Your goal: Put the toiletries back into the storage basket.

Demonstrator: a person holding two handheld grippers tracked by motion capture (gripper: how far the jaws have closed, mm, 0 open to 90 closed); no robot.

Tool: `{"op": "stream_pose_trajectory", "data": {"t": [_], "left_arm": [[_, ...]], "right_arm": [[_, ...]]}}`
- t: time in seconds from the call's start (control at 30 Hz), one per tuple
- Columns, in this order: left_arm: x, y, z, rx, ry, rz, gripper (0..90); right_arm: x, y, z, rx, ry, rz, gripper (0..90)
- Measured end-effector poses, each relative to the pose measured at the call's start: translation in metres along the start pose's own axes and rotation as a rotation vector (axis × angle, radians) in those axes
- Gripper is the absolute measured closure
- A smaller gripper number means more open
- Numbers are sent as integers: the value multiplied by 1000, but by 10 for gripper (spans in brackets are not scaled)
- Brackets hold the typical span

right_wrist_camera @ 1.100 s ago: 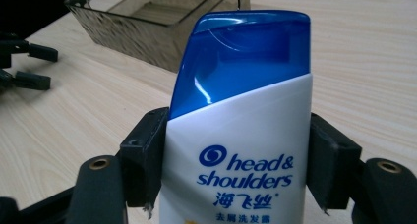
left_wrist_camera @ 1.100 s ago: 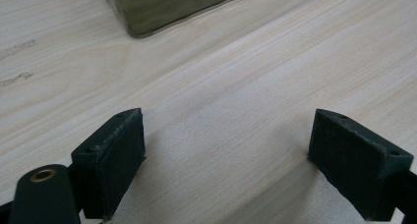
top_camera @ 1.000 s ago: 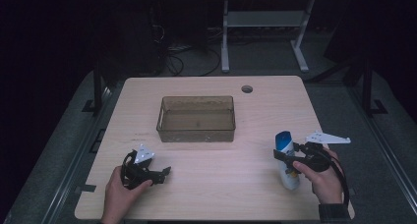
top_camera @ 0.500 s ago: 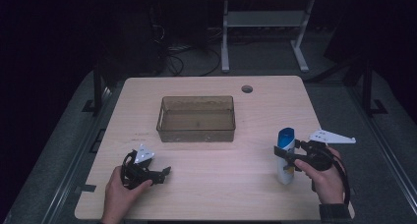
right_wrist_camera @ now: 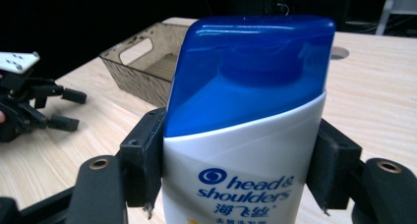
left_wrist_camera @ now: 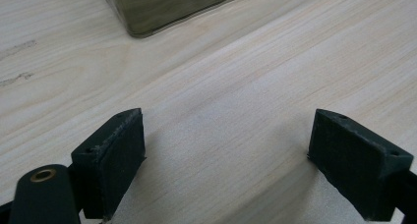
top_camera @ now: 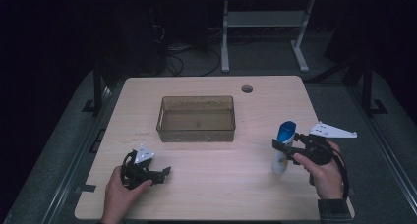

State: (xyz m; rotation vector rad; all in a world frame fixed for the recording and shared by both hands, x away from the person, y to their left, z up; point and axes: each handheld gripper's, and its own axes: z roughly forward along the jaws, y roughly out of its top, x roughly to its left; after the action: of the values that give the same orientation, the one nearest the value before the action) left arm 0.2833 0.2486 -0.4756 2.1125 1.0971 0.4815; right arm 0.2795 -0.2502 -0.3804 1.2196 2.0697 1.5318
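From the high view, your right gripper (top_camera: 284, 149) is out at the right side of the wooden surface (top_camera: 211, 189), jaws clamped around a white shampoo bottle (top_camera: 283, 148) with a blue cap. The bottle stands upright, and it looks like its base is touching the wood, though that's hard to call from up here. Your left gripper (top_camera: 164, 173) sits low at the front left, well apart from the bottle. A clear brownish bin (top_camera: 196, 119) sits mid-surface, between and beyond both hands.

In the left gripper view, your jaws are spread wide with nothing between them, just bare wood, and a corner of the bin (left_wrist_camera: 167, 8) shows at the top.

In the right gripper view, the bottle (right_wrist_camera: 246, 135) is squeezed on both sides by the pads (right_wrist_camera: 145, 157), "head & shoulders" label facing the camera. The bin (right_wrist_camera: 142, 62) and your left gripper (right_wrist_camera: 69, 108) sit farther off on the left.
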Motion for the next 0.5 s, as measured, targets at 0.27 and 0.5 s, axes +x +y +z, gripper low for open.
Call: {"op": "stream_pose_trajectory", "data": {"t": [0.27,0.5], "left_arm": [[0,0,0,-3,1,-3,126],[0,0,0,-1,-1,-2,126]], "right_arm": [[3,11,5,-18,16,-16,336],[6,21,15,-34,36,-20,337]]}}
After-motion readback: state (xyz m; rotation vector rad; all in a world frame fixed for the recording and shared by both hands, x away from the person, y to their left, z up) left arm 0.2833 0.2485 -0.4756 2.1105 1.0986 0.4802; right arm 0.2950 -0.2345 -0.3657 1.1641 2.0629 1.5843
